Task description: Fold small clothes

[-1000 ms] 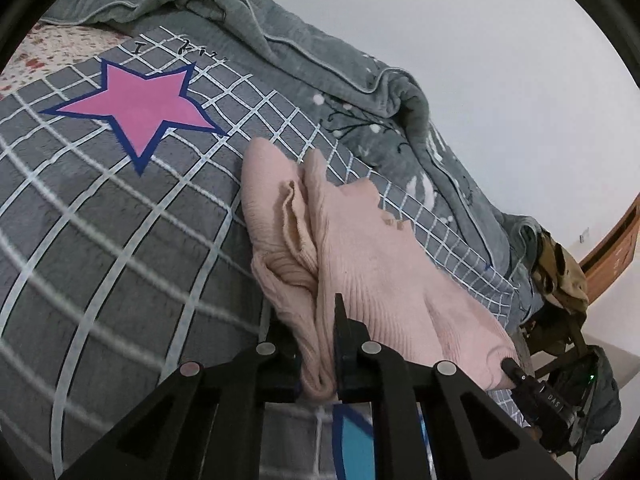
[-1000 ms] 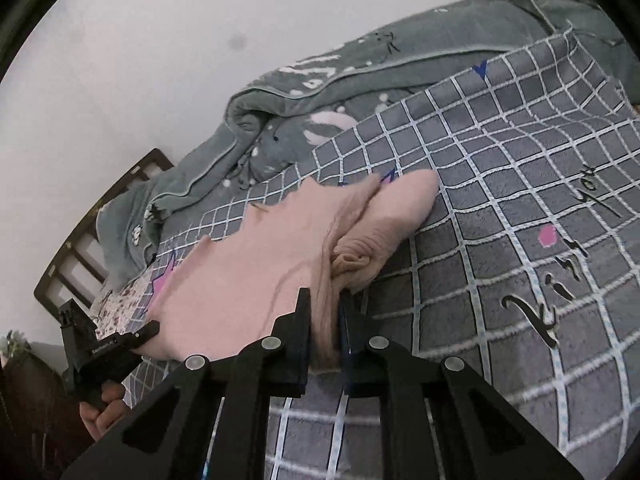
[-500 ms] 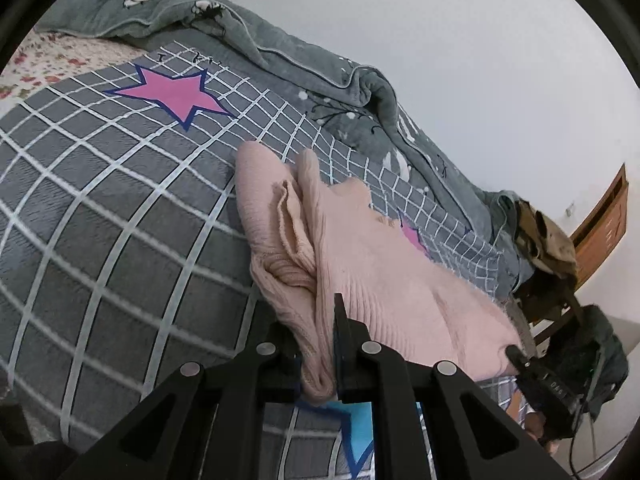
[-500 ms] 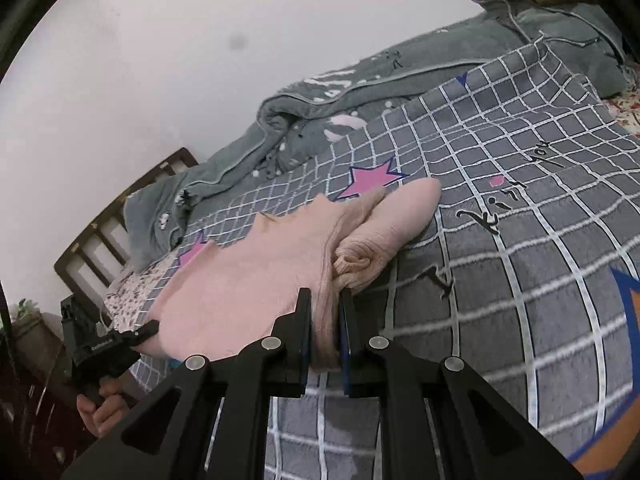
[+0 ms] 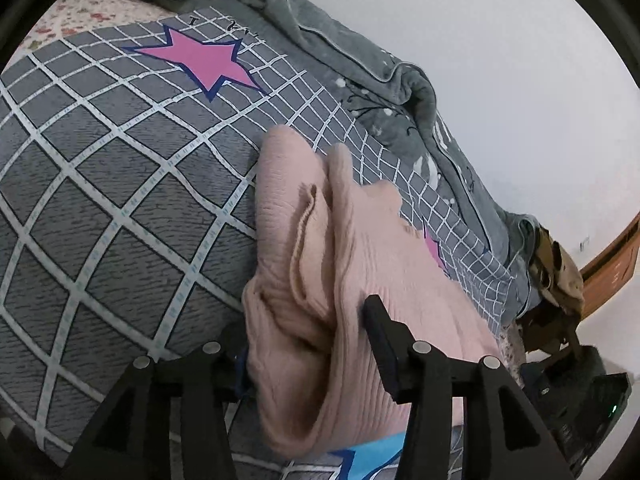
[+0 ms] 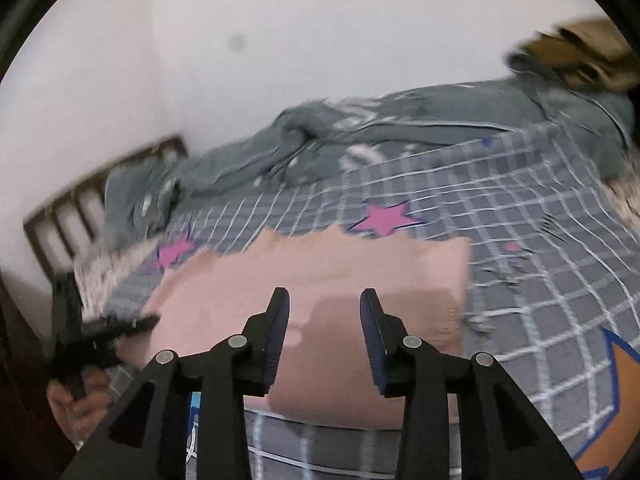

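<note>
Pink sweater [image 5: 344, 280] bunched between spread left jaws; beyond, below spread right jaws, ungripped.

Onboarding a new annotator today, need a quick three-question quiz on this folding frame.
1. True or false: the right gripper is shut on the sweater.
2. The sweater lies on: A) a checked cover; B) a bare floor; C) a wooden table.
3. Fill in: the star in the left wrist view is ____ with a blue outline.

Key: 1 false, its fingers stand wide apart; 2 A; 3 pink.
</note>
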